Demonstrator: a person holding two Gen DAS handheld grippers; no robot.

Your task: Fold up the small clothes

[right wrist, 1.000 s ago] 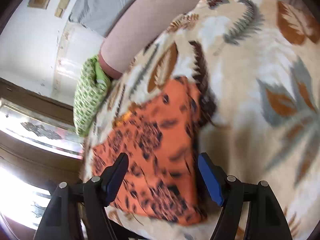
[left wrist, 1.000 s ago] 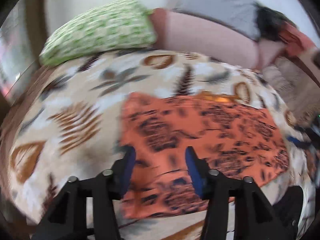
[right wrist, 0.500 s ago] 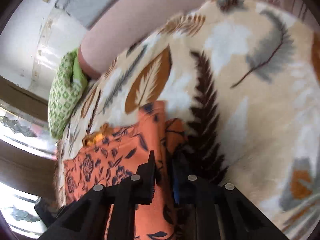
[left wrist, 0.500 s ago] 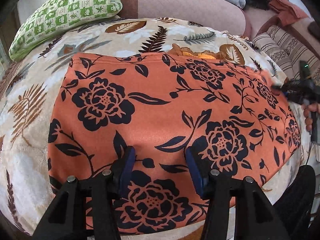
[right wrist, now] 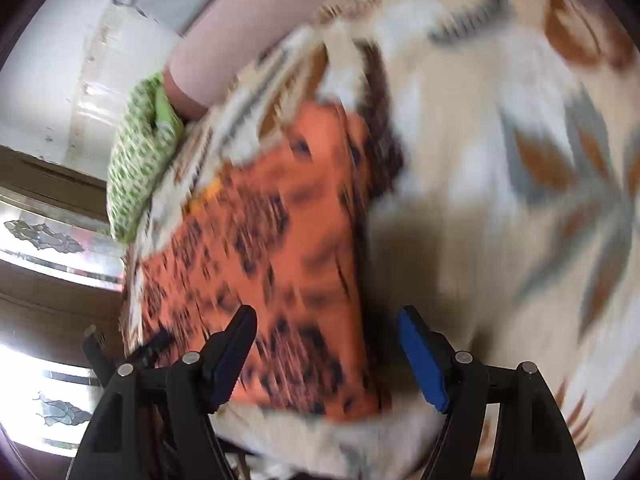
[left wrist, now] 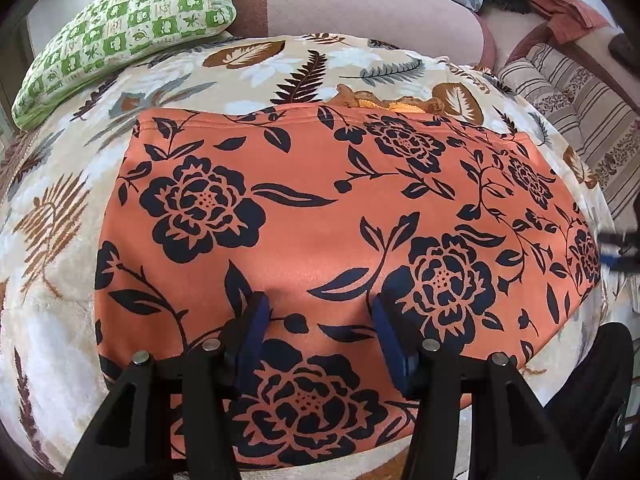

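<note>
An orange garment with black flowers point(left wrist: 320, 220) lies flat on a leaf-print blanket point(left wrist: 52, 260). My left gripper point(left wrist: 318, 320) is low over its near part, jaws apart, the dark blue pads resting on flat cloth with nothing pinched. In the blurred right wrist view, the garment point(right wrist: 280, 240) shows a folded right edge. My right gripper point(right wrist: 326, 336) hangs above that edge near the corner, its jaws opening wide, with cloth below them but none gripped. A blurred blue bit of the right gripper point(left wrist: 620, 248) shows at the garment's right end.
A green patterned pillow point(left wrist: 120, 36) lies at the blanket's far left, against a pink sofa back point(left wrist: 360, 4). Striped cushions point(left wrist: 580, 112) are at the right. A small orange-yellow item point(left wrist: 384, 100) peeks out behind the garment's far edge. Windows point(right wrist: 48, 240) are beyond the pillow.
My left gripper came down close over the garment, then stayed still. My right gripper shut on the garment's edge half a second ago and has now opened wide and drawn back.
</note>
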